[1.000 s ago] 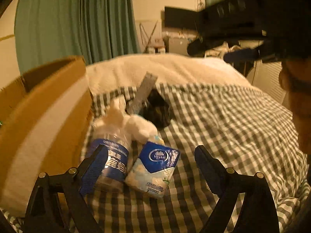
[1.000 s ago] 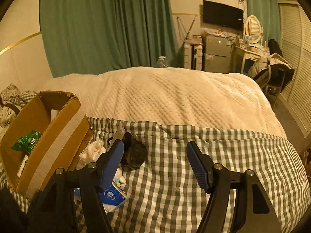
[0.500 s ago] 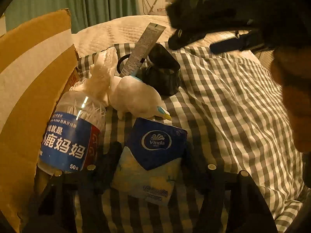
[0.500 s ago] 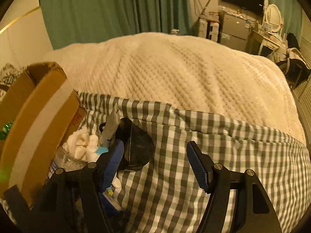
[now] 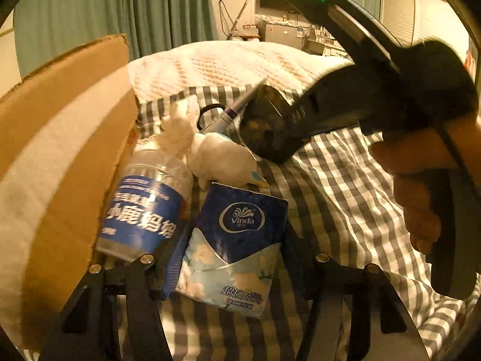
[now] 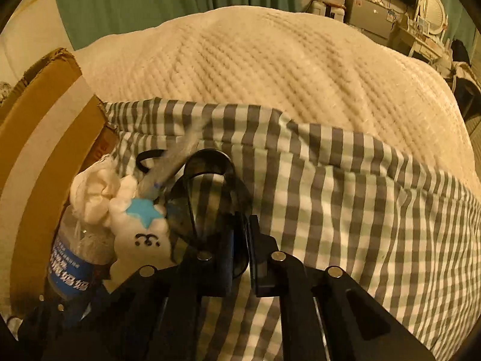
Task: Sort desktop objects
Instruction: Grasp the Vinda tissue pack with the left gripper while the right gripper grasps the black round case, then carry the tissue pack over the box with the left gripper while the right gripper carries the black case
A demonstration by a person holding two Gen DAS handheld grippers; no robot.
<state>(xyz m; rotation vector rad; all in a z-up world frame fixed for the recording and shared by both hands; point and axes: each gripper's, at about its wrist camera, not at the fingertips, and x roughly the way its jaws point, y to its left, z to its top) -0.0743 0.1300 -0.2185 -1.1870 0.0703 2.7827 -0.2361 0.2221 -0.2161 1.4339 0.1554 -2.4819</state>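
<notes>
Bedroom, grey-white checked sheet point(image 6: 345, 210) over a cream quilt, brown cardboard box point(image 5: 60, 138) at left. My left gripper point(image 5: 231, 258) is closing around the blue Vinda tissue pack point(image 5: 237, 240); pack sits between the jaws, contact unclear. My right gripper point(image 6: 240, 240) is clamped thin on the rim of the dark glossy round holder point(image 6: 207, 198). Blue-labelled clear plastic bottle point(image 5: 147, 207) lies against the box, white plush toy point(image 6: 141, 231) beside it
</notes>
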